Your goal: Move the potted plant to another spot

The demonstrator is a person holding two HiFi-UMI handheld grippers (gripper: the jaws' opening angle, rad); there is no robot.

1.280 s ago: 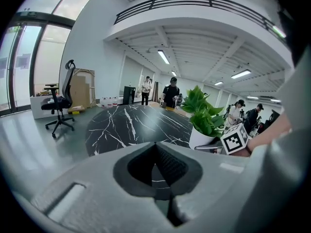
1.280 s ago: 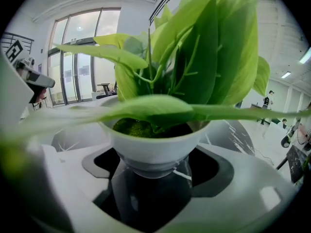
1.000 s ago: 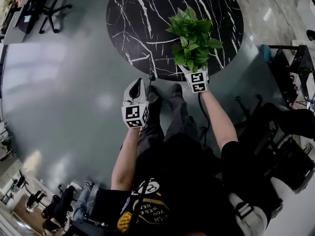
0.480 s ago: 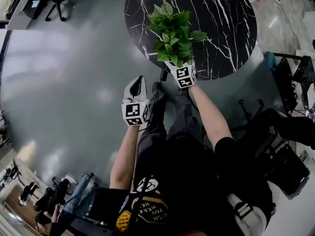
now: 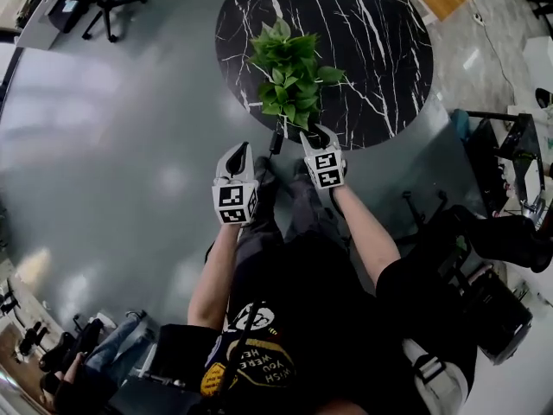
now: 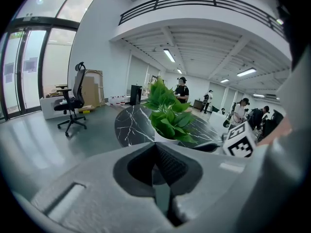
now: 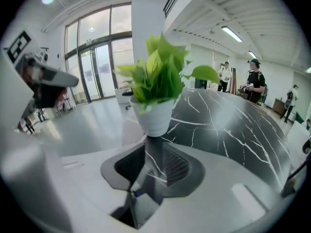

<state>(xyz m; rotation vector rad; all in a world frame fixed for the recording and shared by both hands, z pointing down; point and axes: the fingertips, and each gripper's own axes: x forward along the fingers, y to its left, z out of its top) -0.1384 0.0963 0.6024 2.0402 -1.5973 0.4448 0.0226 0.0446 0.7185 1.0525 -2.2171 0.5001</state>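
Observation:
The potted plant stands on the round black marble table, close to its near left rim. Its white pot rests on the tabletop just beyond my right gripper. That gripper's jaws have just been closing; a narrow gap remains with nothing in it, and only the marble shows through. My left gripper hovers over the grey floor to the left of the table, its jaws together and empty. In the left gripper view the plant shows ahead, slightly right of centre.
A black office chair stands at the far left and shows again in the left gripper view as a chair. Dark stands and gear crowd the right side. People stand beyond the table. The person's legs are below the table's rim.
The plant went left along the table's near edge with the right gripper round its pot. Now that gripper has let go, drawn back towards the person and narrowed its jaws. The left gripper barely shifted.

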